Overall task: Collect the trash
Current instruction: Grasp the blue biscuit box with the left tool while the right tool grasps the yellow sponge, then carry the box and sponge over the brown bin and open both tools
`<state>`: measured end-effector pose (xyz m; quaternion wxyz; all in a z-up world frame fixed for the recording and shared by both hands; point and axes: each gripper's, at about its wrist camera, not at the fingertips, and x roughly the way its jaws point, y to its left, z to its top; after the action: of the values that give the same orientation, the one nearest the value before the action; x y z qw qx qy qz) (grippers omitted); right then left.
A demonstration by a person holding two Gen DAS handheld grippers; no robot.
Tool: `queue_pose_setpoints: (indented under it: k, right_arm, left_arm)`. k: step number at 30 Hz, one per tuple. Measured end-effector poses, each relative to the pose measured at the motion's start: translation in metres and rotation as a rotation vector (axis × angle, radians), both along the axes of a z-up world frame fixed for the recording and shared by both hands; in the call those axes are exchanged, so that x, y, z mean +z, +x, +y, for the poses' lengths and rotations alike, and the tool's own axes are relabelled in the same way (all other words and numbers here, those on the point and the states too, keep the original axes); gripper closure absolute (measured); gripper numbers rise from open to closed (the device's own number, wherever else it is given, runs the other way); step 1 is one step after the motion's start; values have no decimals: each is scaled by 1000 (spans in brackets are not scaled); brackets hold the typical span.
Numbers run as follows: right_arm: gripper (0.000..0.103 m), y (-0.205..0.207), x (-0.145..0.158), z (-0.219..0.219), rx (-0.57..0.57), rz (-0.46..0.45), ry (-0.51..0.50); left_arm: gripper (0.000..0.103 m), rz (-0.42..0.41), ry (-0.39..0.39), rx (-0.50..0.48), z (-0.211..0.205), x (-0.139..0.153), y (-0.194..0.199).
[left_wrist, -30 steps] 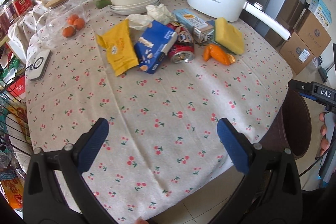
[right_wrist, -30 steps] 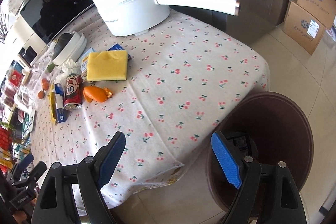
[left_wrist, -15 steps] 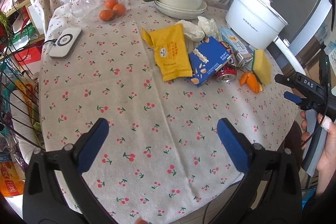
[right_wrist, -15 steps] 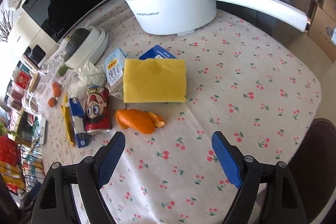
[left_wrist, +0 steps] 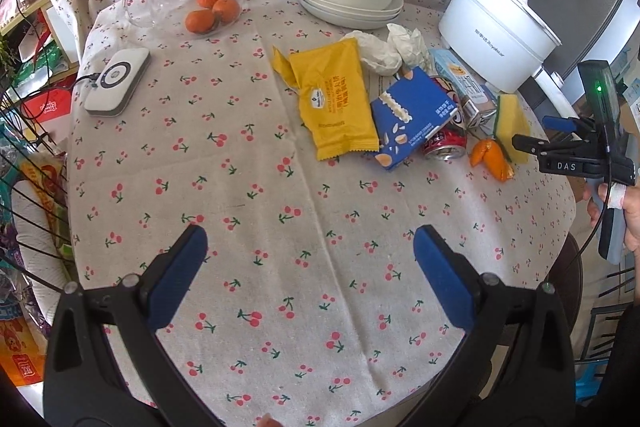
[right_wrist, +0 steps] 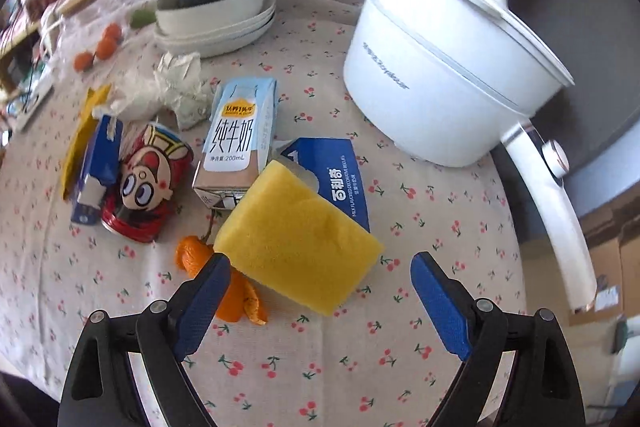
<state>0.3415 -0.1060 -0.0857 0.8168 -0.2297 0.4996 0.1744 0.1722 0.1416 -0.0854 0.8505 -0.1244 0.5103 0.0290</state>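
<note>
Trash all uncollected as yet, judging by the lie of things: heaped toward the far right of the table [left_wrist: 280, 227], between the stacked dishes [left_wrist: 352, 11] and the white pot [left_wrist: 496, 39] (neither meant for collecting, presumably). Nothing lifted, nothing carried.

Left claw [left_wrist: 310, 239] spread wide and empty, hanging over bare cloth near the front edge, well apart from the heap. Right claw [right_wrist: 320, 263] also spread, jaws having just been opening, nothing gripped; poised near the right edge, with the yellow sponge [right_wrist: 300, 251] lying just ahead of the gap.

Still to gather, in falling order of size:
- yellow wrapper [left_wrist: 336, 107], flat on the cloth, leftmost of the heap
- blue box [left_wrist: 412, 119], leaning on the red can [left_wrist: 444, 145]
- milk carton [right_wrist: 236, 139], on its side
- blue pouch [right_wrist: 340, 171], partly under the sponge
- crumpled tissue [left_wrist: 392, 47], nearest the dishes
- orange peel [right_wrist: 236, 291], touching the sponge's near corner

Whole job ahead, then. Dark round container [left_wrist: 576, 283] partly seen beside the right edge, likely the bin; contents hidden.
</note>
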Motion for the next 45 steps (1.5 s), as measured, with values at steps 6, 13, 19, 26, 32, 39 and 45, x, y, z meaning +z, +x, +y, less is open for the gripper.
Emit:
queue_pose_setpoints:
  k: [6, 13, 19, 26, 32, 39, 45]
  right_arm:
    - [16, 12, -24, 18, 63, -13, -111]
    - [72, 1, -25, 3, 14, -25, -83]
    - [73, -34, 6, -47, -129, -27, 92]
    - [73, -82, 12, -105, -259, 75, 279]
    - [73, -94, 16, -131, -291, 118, 366]
    - [72, -98, 5, -154, -289, 128, 327]
    - [72, -100, 2, -167, -318, 136, 331]
  left_arm:
    - [1, 14, 5, 4, -2, -5, 7]
    - [1, 25, -3, -12, -11, -7, 13]
    - [1, 34, -52, -77, -25, -8, 18]
    - [7, -72, 111, -311, -59, 8, 55]
    - [19, -49, 207, -486, -80, -5, 104]
    - [26, 2, 178, -538, -84, -22, 142]
    - [35, -10, 70, -503, -87, -22, 136]
